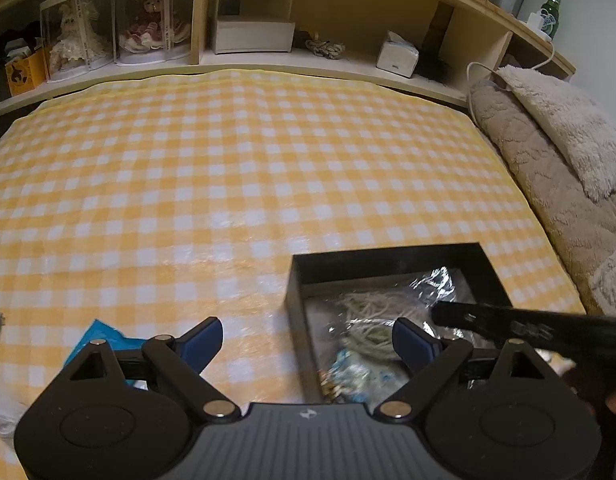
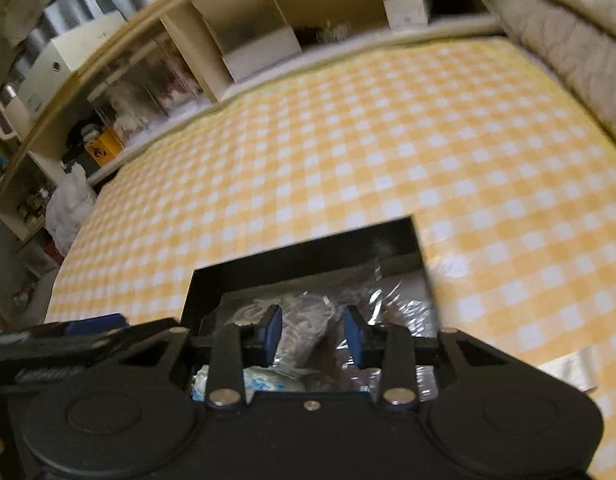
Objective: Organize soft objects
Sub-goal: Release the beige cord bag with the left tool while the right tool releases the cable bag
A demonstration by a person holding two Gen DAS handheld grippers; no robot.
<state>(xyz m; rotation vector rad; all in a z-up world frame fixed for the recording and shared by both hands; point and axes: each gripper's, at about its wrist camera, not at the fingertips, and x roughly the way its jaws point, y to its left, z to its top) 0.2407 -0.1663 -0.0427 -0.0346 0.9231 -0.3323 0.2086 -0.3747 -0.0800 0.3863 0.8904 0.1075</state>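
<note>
A black open box [image 1: 296,304] sits on the yellow checked bedcover [image 1: 228,168]. It holds clear plastic bags of soft things: pale cord [image 1: 372,316] and a blue-and-white item [image 1: 352,376]. My left gripper [image 1: 308,340] is open and empty, straddling the box's left wall. A blue cloth [image 1: 94,336] lies just left of it. My right gripper [image 2: 313,336] hangs over the box [image 2: 212,280] with its jaws partly open around a clear bag [image 2: 304,320], not clamped. The right gripper also reaches into the left wrist view [image 1: 508,326].
A wooden headboard shelf [image 1: 308,60] runs along the far edge with boxed dolls [image 1: 116,28], a white box [image 1: 252,36] and a tissue pack [image 1: 398,56]. Beige fluffy blankets [image 1: 548,152] lie along the right. A silver wrapper [image 2: 568,372] lies right of the box.
</note>
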